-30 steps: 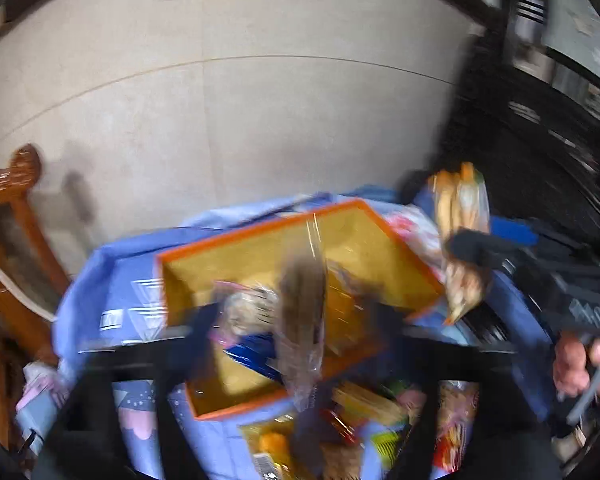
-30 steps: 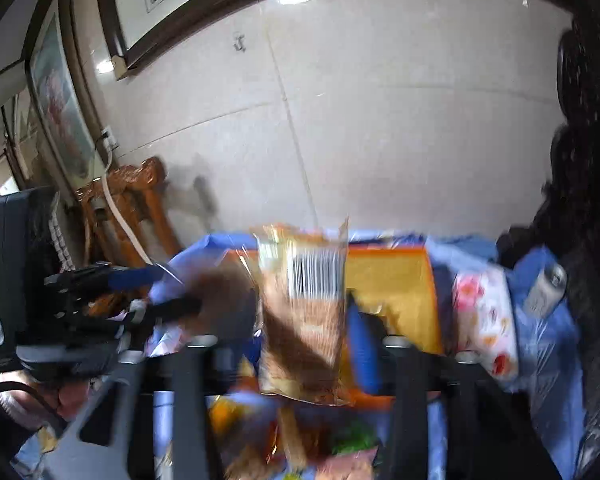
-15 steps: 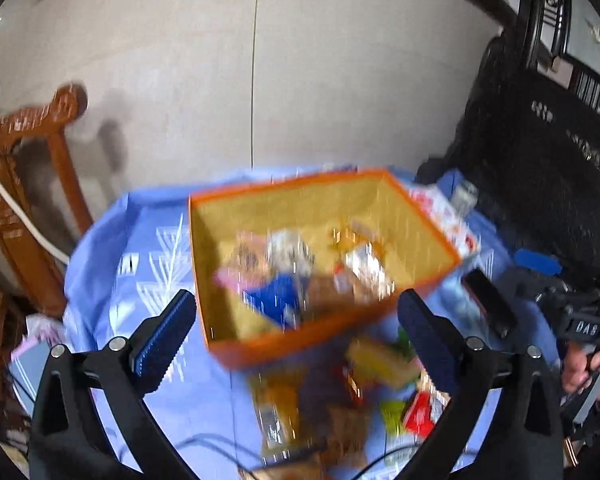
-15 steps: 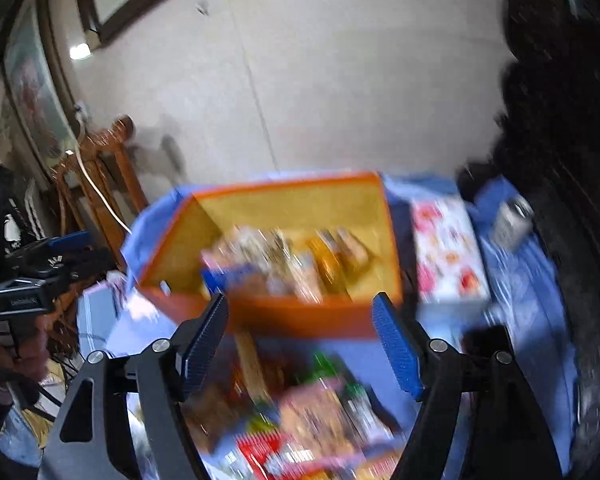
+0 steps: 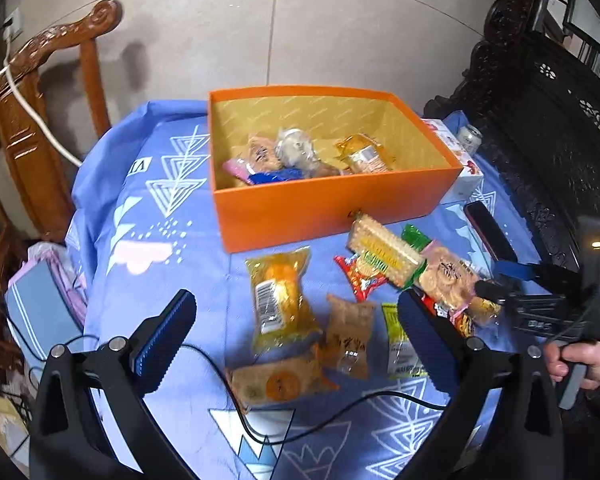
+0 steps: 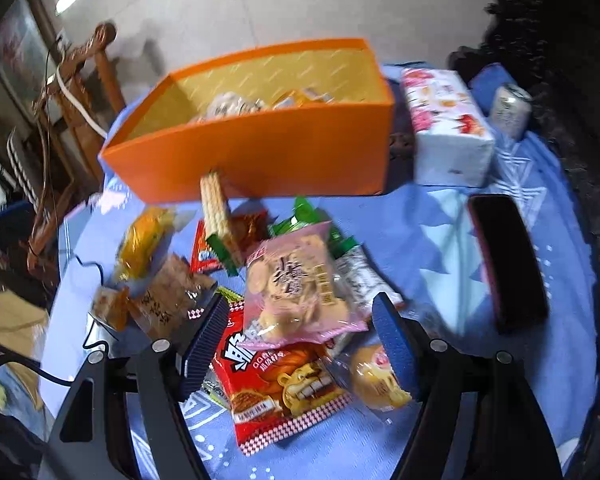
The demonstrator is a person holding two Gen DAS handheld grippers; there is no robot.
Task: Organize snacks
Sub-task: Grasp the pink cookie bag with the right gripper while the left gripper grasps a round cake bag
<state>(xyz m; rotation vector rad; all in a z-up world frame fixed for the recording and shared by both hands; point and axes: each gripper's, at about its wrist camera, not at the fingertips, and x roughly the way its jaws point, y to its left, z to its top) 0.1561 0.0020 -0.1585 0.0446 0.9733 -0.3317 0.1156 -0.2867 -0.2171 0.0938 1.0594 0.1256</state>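
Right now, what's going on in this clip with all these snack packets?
A person holding two grippers is sorting snacks into an orange box on a blue tablecloth. Several packets already lie inside it; many more are spread in front. Both grippers are open and empty: the left gripper hangs over a yellow packet, and the right gripper straddles a pink biscuit packet lying on a red packet.
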